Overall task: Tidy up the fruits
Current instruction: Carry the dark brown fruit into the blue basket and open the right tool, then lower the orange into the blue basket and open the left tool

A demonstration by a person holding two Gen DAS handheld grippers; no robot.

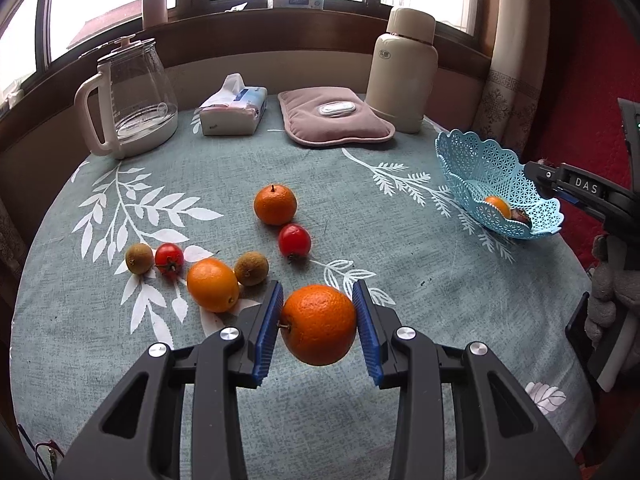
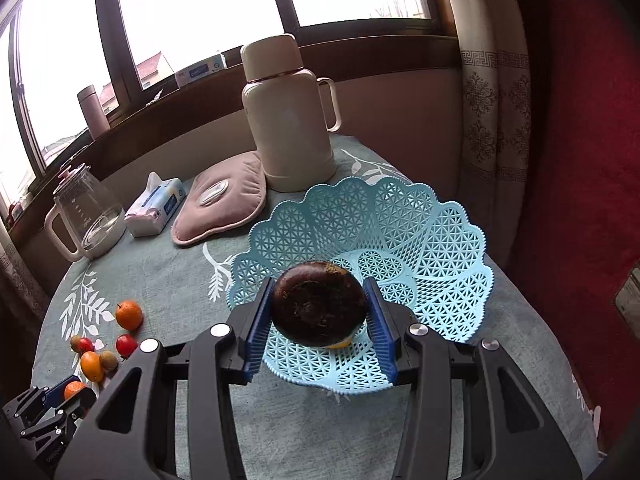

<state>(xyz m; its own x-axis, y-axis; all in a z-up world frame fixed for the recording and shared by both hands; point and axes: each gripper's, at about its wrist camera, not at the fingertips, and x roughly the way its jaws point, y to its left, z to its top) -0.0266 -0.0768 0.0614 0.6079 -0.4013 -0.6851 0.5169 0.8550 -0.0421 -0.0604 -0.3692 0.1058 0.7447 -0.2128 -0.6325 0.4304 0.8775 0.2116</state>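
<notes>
My left gripper (image 1: 318, 322) is shut on a large orange (image 1: 319, 325) and holds it above the table. My right gripper (image 2: 318, 314) is shut on a dark brown round fruit (image 2: 319, 309) over the light blue lattice basket (image 2: 432, 248). An orange fruit (image 2: 340, 345) lies in the basket under it; the basket (image 1: 472, 168) and that fruit (image 1: 497, 206) also show in the left wrist view. On the cloth lie two oranges (image 1: 275, 205) (image 1: 212, 285), two red fruits (image 1: 294, 241) (image 1: 169, 257) and two brown fruits (image 1: 251, 268) (image 1: 139, 258).
A glass kettle (image 1: 132, 96), a tissue pack (image 1: 234, 106), a pink heat pad (image 1: 334, 118) and a cream thermos (image 1: 402, 70) stand along the table's far side. The basket sits near the right edge, by a red wall.
</notes>
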